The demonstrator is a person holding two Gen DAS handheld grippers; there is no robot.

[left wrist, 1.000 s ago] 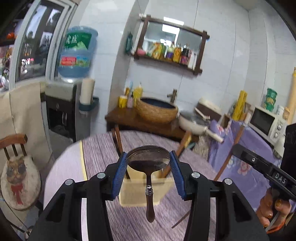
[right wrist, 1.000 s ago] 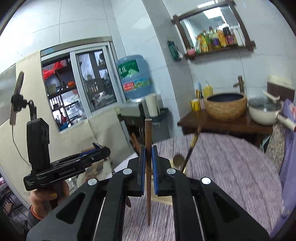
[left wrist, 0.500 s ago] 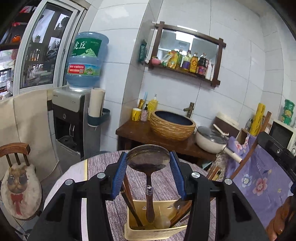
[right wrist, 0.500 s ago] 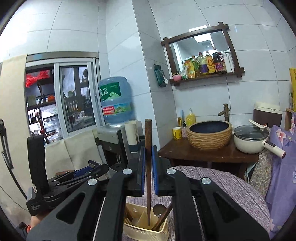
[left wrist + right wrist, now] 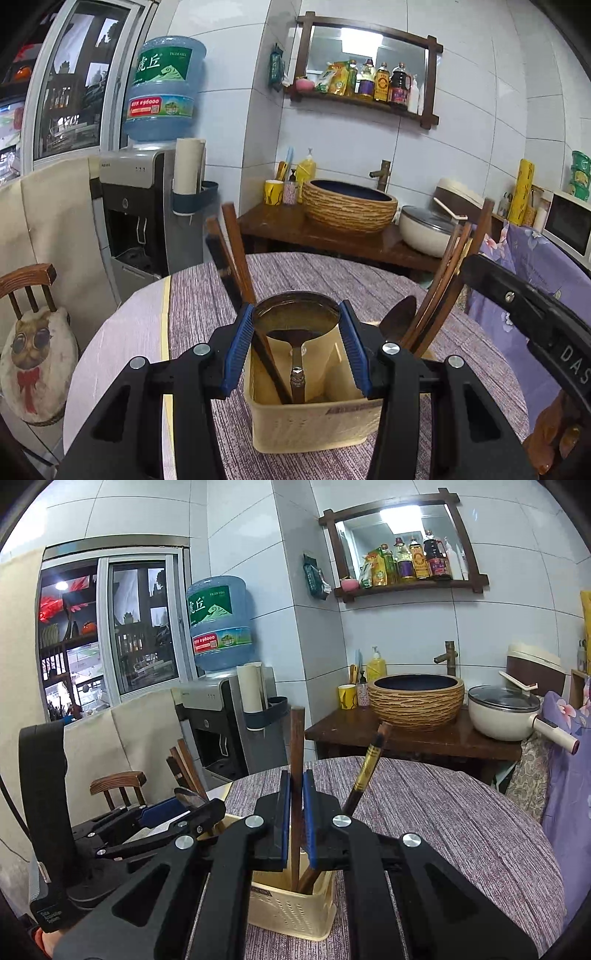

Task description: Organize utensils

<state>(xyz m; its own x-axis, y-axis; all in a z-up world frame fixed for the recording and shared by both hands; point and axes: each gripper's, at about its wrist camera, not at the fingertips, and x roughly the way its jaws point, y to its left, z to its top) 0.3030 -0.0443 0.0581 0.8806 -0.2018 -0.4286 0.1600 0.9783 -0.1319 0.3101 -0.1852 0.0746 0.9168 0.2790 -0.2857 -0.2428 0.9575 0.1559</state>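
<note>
Ladle (image 5: pixel 296 319) handle lowered into holder (image 5: pixel 314 424), tip hidden; chopstick (image 5: pixel 296 775) end hidden

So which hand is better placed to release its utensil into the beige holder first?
Probably the left gripper: its spoon already has its handle end deep in the holder. The right gripper grips a chopstick whose lower end seems only just inside the rim.
</note>
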